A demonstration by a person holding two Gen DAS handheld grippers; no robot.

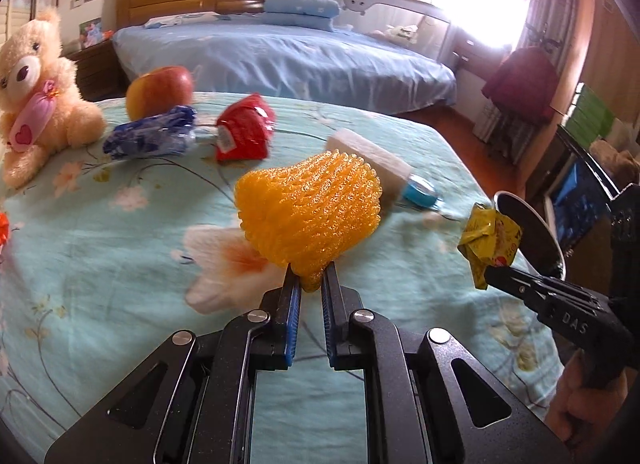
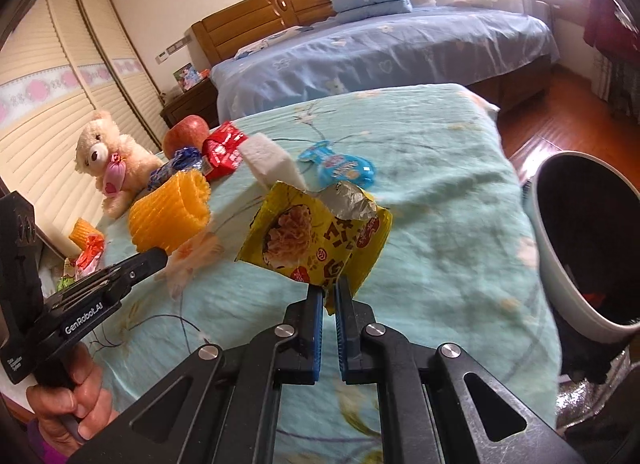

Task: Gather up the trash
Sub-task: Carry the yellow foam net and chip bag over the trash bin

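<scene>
My left gripper (image 1: 311,276) is shut on an orange foam fruit net (image 1: 310,212) and holds it above the teal bedspread (image 1: 120,264); the net also shows in the right wrist view (image 2: 170,214). My right gripper (image 2: 329,290) is shut on a yellow snack wrapper (image 2: 316,238), also seen in the left wrist view (image 1: 486,244), held near the grey trash bin (image 2: 560,264). A red wrapper (image 1: 244,132), a blue wrapper (image 1: 150,138), a white foam block (image 1: 370,158) and a light blue packet (image 2: 340,164) lie on the bedspread.
A teddy bear (image 1: 36,92) and an apple (image 1: 160,90) sit at the far left of the bedspread. More orange and red scraps (image 2: 86,242) lie at the left edge. A blue bed (image 1: 280,56) stands behind. Wooden floor (image 2: 560,112) lies to the right.
</scene>
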